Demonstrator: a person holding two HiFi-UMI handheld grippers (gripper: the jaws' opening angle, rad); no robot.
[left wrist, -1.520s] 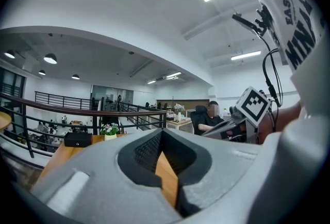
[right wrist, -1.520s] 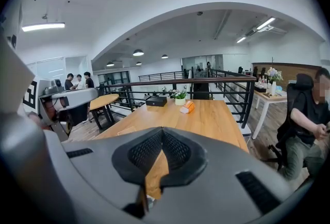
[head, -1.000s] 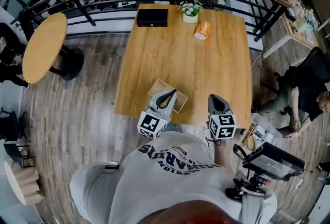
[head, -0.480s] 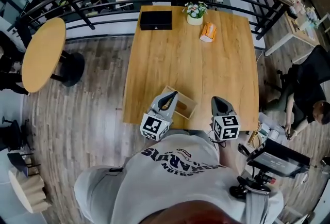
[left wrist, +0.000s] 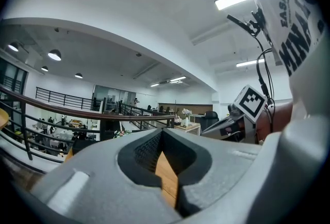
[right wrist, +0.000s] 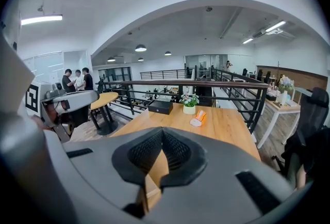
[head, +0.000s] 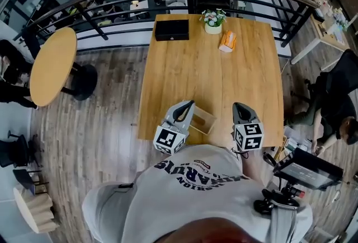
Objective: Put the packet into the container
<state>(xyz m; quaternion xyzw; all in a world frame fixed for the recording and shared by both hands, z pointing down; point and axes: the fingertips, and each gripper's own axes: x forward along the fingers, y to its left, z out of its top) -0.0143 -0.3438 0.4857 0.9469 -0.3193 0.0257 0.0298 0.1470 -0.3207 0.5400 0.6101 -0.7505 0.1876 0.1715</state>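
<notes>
Both grippers have shifted against the table since the earlier frame: the container lay under the left gripper's tip and now shows just to its right.

Head view: the left gripper (head: 186, 106) and the right gripper (head: 239, 106) hang over the near edge of the table (head: 196, 79). The wooden container (head: 205, 120) sits between them at that edge. The orange packet (head: 226, 41) lies at the far right of the table, near the flower pot (head: 213, 19) and well apart from both grippers. A black box (head: 172, 29) stands at the far edge.

Left gripper view: the left gripper (left wrist: 162, 132) has its jaws together with nothing between them.

Right gripper view: the right gripper (right wrist: 162, 131) is likewise closed and empty. The packet (right wrist: 198, 117) lies far ahead on the table, beside the flower pot (right wrist: 189, 104).

Task status, as judged: no step is complete. The packet is not yet reached or gripped. Reaching, gripping, carrying to the near-edge container and releasing all remain.
</notes>
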